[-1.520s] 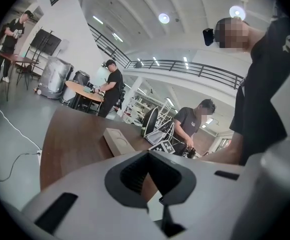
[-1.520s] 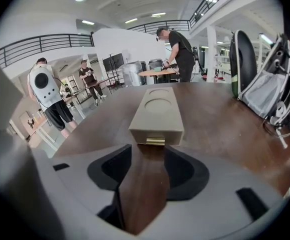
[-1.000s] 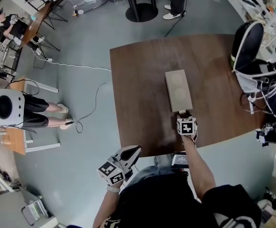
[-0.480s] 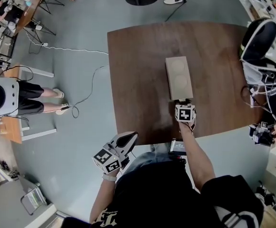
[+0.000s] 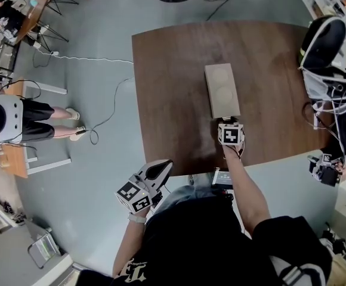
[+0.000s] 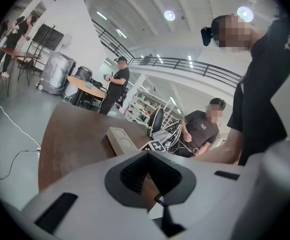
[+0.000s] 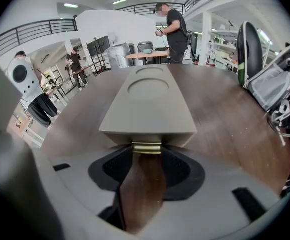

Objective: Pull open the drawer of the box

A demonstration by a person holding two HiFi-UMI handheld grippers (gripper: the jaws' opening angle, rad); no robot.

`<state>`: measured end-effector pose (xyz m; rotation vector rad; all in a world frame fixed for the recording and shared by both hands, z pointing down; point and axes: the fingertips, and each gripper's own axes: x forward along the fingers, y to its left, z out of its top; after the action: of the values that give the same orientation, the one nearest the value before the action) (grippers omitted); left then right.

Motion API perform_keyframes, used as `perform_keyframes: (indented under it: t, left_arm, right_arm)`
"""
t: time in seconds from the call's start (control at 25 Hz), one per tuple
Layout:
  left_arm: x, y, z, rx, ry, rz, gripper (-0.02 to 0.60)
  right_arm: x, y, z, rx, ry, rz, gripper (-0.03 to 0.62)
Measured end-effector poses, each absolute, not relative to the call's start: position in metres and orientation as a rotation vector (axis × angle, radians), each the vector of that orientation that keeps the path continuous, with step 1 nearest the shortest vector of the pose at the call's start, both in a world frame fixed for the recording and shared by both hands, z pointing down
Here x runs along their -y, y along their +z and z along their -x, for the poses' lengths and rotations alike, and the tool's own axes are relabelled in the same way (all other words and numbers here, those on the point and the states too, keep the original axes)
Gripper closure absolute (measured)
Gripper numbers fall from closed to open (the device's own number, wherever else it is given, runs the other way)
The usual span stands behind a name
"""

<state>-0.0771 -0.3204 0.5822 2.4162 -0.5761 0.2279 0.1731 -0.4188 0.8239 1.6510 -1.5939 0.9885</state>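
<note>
R gripper (image 7: 146,158) jaws apart, brass handle (image 7: 147,147) of box (image 5: 222,91) right at their tips, box mid table (image 5: 167,100); L gripper (image 5: 160,170) off table edge, jaws narrowly apart, nothing between

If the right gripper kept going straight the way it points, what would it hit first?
Probably the brass handle on the near end of the box. It sits centred at the tips of the right gripper, whose jaws stand apart. Whether they already touch it is unclear.
</note>
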Motion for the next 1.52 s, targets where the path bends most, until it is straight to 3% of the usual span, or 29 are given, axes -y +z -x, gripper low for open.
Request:
perform_keyframes:
  t: [1.52]
  left_arm:
    - [0.255, 0.568, 0.068, 0.483, 0.154, -2.472, 0.579]
  right_arm:
    - [0.305, 0.826, -0.158, 1.547, 1.021, -1.583, 0.437]
